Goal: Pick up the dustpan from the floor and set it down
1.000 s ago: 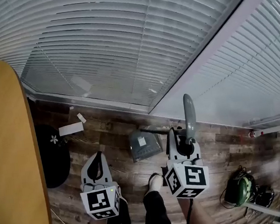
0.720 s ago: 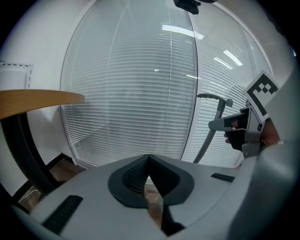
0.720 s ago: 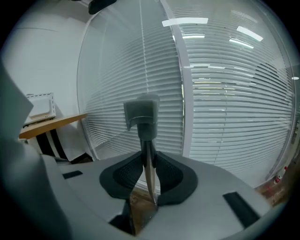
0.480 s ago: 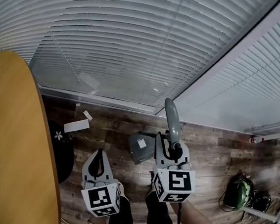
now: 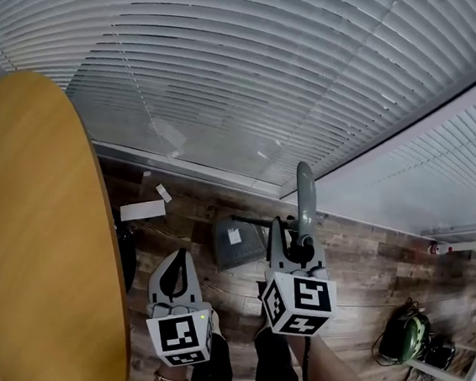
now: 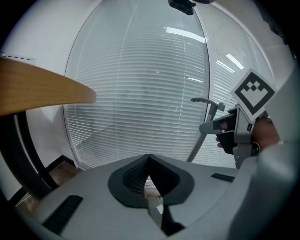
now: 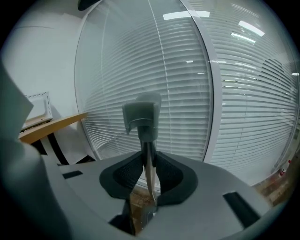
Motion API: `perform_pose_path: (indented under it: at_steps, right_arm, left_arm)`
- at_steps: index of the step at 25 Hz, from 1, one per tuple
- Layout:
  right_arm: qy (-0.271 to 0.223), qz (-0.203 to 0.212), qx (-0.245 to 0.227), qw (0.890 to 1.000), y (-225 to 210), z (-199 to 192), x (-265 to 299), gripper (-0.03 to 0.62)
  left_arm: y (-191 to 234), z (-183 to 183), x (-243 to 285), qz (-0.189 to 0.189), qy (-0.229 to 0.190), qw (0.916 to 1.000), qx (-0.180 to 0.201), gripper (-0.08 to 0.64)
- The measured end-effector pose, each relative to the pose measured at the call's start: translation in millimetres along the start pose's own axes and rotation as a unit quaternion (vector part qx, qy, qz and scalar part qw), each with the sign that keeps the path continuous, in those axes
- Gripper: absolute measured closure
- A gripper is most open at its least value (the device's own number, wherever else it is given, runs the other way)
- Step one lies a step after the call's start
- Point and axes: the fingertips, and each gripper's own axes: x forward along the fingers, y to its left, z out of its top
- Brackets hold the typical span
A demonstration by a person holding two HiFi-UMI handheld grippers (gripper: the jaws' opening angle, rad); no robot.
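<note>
At far left, a round wooden table point(image 5: 33, 249), filling that side of the head view. Just right of it, on the wood floor point(image 5: 373, 264), a white sheet of paper point(image 5: 142, 210) with a smaller white scrap point(image 5: 163, 192) close by.

Next, the left gripper point(image 5: 176, 264), jaws pressed together at the tips with nothing between them, pointing forward and somewhat down, beside the table's edge.

Right of that, the dustpan point(image 5: 233, 241), with its grey pan low by the foot of the window blinds point(image 5: 233, 67) and lying between the two grippers in the head view. Impossible to tell whether the pan is touching the floor or hanging clear of it.

Then the right gripper point(image 5: 292, 237), clamped on the dustpan's thin metal shaft, one pad on either side. Above the jaws, the grey handle grip point(image 5: 305, 191) standing upright; pan end down and to the left of them. Below both grippers, dark trouser legs point(image 5: 269, 364).

Far right, near the bottom corner, a green object point(image 5: 407, 326) with cables on the floor, well apart from the dustpan.
</note>
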Motion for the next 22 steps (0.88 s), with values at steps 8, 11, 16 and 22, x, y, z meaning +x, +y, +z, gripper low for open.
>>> perform_pose_path:
  at_steps: [8,11,16,22]
  right_arm:
    - [-0.003,-0.010,0.005,1.000,18.7,7.4,31.9,0.489]
    - [-0.002,-0.012,0.005,1.000,23.9,8.7,43.3,0.489]
    - [0.002,-0.020,0.005,1.000,27.5,8.8,58.4,0.489]
    - [-0.002,-0.033,0.004,0.999,29.2,10.8,73.7,0.489]
  left_arm:
    - [17.5,13.1,22.3,-0.002,-0.009,0.9999,-0.008,0.554]
    - [27.2,15.6,29.2,0.004,-0.008,0.9999,-0.014,0.554]
    - [32.4,18.3,37.7,0.001,-0.006,0.9998,-0.019,0.554]
    - [32.0,16.9,45.5,-0.006,-0.009,0.9997,-0.020,0.554]
